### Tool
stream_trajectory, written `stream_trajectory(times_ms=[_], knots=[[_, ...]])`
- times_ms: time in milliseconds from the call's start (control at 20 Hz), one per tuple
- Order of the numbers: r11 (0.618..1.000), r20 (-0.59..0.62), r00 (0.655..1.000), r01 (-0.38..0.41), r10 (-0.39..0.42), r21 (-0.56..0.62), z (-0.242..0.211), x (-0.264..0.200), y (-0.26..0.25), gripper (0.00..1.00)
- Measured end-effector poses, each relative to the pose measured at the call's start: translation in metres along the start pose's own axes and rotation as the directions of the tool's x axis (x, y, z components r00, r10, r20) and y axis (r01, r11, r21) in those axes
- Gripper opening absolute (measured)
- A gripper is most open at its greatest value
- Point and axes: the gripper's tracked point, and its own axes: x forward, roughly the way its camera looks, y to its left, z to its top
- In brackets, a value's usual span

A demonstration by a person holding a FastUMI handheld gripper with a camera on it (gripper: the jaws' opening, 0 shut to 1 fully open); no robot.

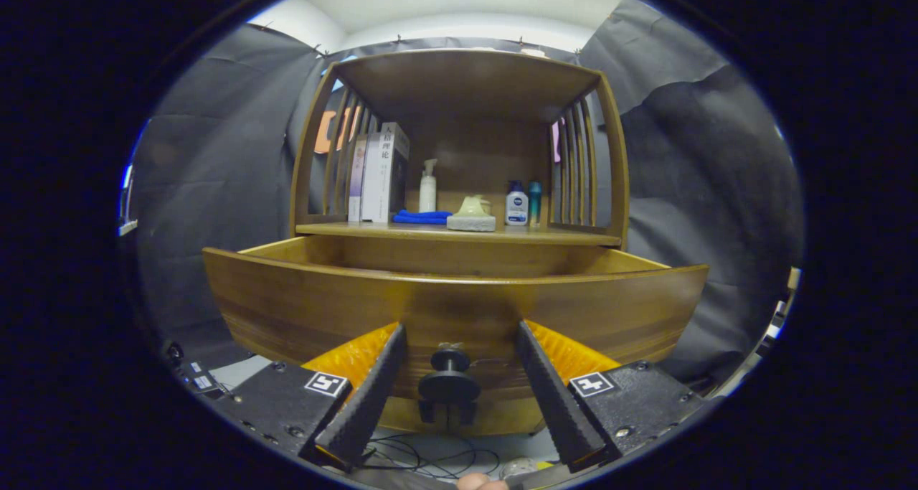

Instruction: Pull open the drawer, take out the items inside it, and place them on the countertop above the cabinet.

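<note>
The drawer (459, 296) is pulled out. The gripper (457, 332) is wide open, with the black knob (450, 379) between its fingers (373, 389), not touching them.

Book spine (385, 171) on shelf: Chinese characters, "理论" partly legible. Small bottle (516, 204): label too small to read.
</note>
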Motion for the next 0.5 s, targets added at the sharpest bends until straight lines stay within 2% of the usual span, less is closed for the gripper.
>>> stream_trajectory(times_ms=[500], knots=[[1.0,-0.004,1.0,-0.001,0.001,0.005,0.0019,0.0033,0.0014,0.98]])
